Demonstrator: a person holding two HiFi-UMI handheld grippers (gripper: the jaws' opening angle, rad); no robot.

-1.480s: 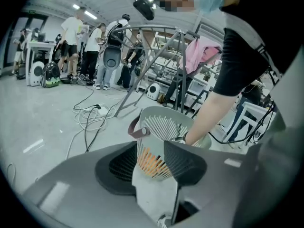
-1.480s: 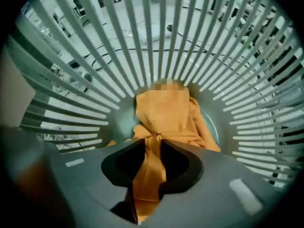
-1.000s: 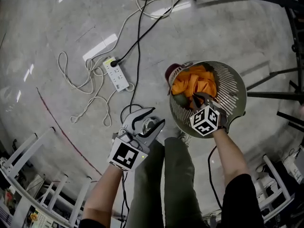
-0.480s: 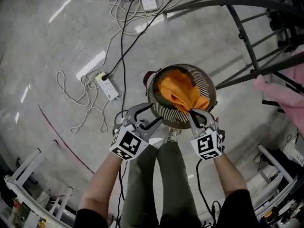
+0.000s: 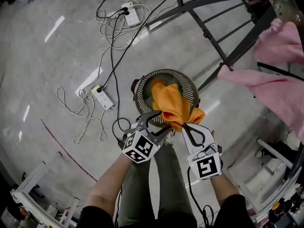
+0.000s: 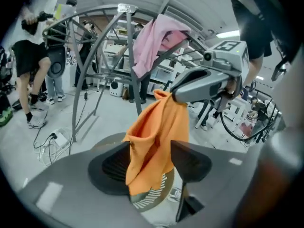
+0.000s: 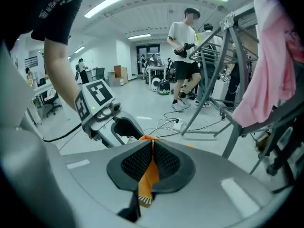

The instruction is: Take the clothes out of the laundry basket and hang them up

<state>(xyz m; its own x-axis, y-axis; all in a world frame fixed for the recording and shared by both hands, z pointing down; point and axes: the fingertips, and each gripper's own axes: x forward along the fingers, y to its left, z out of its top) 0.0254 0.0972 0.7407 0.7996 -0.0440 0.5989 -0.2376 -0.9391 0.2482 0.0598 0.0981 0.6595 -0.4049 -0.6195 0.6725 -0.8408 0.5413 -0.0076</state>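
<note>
The right tool (image 5: 186,126) is clamping one corner of the orange garment (image 5: 172,103), holding it above the laundry basket (image 5: 191,85). The cloth is hanging lengthwise, its long axis vertical and its free end pointing down toward the basket. The left tool (image 5: 157,123) has just been opening wide, with the cloth dangling unpressed between its jaws. A pink garment (image 5: 280,51) is draping over the rack (image 5: 209,32) at far right.

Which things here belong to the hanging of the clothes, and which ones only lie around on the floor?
For the job: orange garment, pinched in the right tongs; left tongs, jaws just opening, around it; laundry basket; drying rack with pink garment.
Lying about: white power strip; second power strip.
</note>
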